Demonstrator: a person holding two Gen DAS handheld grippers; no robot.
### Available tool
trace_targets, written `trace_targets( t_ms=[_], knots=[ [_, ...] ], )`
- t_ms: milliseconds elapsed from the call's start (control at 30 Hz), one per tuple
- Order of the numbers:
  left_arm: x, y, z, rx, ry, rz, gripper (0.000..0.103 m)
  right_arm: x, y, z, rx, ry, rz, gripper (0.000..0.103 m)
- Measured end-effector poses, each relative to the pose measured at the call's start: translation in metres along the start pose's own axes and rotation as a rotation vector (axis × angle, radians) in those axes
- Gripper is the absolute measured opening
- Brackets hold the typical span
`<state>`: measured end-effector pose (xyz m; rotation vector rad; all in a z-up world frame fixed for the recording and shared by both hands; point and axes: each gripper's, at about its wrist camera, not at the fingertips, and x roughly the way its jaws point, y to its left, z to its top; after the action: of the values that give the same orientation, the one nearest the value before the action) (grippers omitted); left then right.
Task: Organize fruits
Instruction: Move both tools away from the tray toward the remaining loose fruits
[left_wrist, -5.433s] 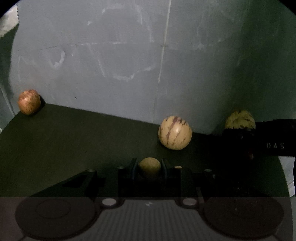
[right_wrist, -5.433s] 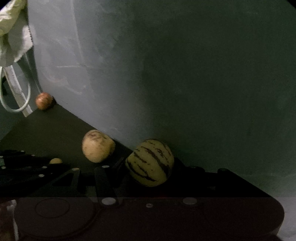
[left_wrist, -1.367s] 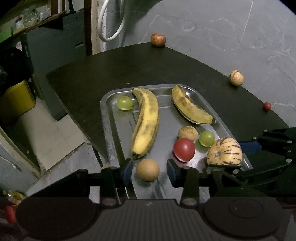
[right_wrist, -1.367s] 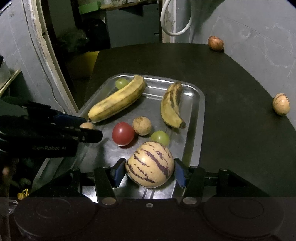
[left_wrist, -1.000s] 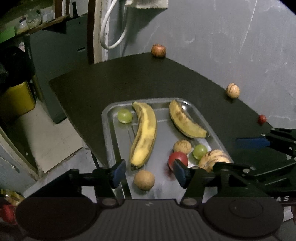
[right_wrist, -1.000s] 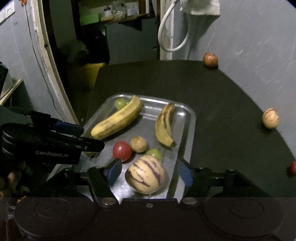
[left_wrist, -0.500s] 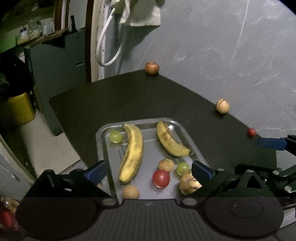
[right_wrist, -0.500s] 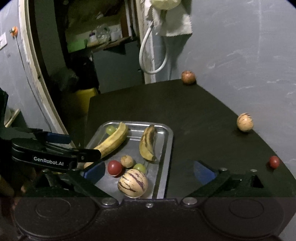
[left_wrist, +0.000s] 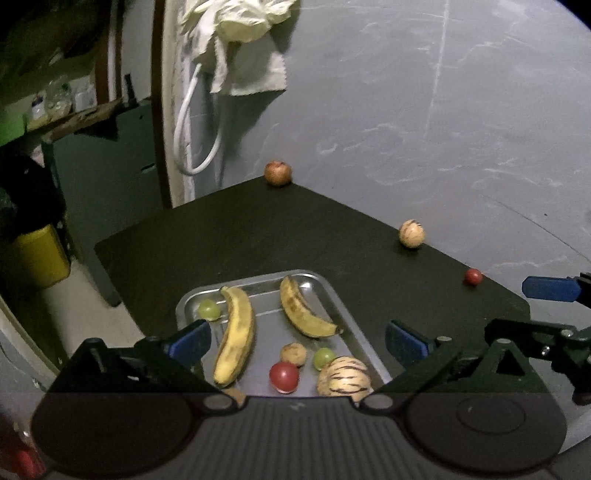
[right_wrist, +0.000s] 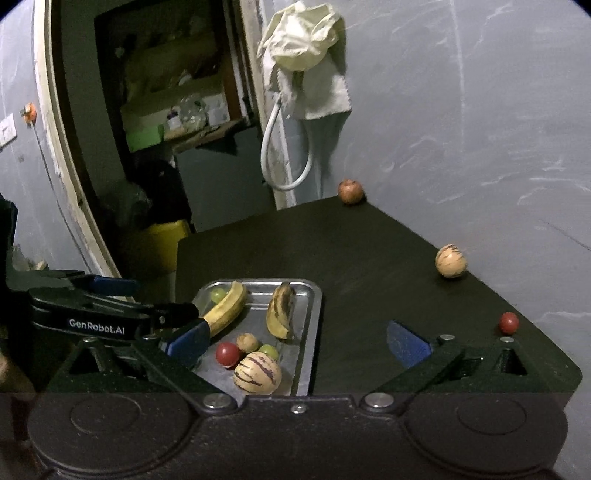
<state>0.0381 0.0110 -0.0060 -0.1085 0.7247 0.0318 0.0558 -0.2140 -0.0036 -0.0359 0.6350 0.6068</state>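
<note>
Now, left gripper: jaws spread as wide as they go, nothing between the blue pads; it hangs above the tray. A second ago the pads were only half apart, on each side of the small brown fruit.
Right gripper: jaws also fully wide and empty, pads well clear of the fruit below. A second ago they stood close on both sides of the striped melon.
Striped melon: lies free in the lower corner of the tray, touching the green fruit behind it; in the left view it sits at lower centre.
Small brown fruit: only a sliver shows at the lower edge of the left view, beside the tip of the long banana; earlier it was in full sight.
Tray: metal, at lower centre of both views, smaller in the picture than a second ago.
Inside tray: long banana, darker banana, red tomato, tan round fruit, two green fruits.
Table: dark, against the grey wall.
On table, outside tray: apple at far corner, second striped fruit and small red fruit along the wall at right; all lie where they lay before.
Upper frame: pale cloth hanging with a white hose; much more of it shows than a second ago.
</note>
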Motion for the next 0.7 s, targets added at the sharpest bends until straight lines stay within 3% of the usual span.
trace_targets(
  t_ms=[433, 700],
  knots=[
    [0.005, -0.044, 0.019, 0.129, 0.0, -0.042, 0.102, -0.031, -0.04, -0.023, 0.142, -0.029, -0.074, 0.102],
    [0.035, -0.053, 0.042, 0.173, 0.005, -0.093, 0.102, -0.028, -0.065, -0.026, 0.206, -0.032, -0.155, 0.102]
  ],
)
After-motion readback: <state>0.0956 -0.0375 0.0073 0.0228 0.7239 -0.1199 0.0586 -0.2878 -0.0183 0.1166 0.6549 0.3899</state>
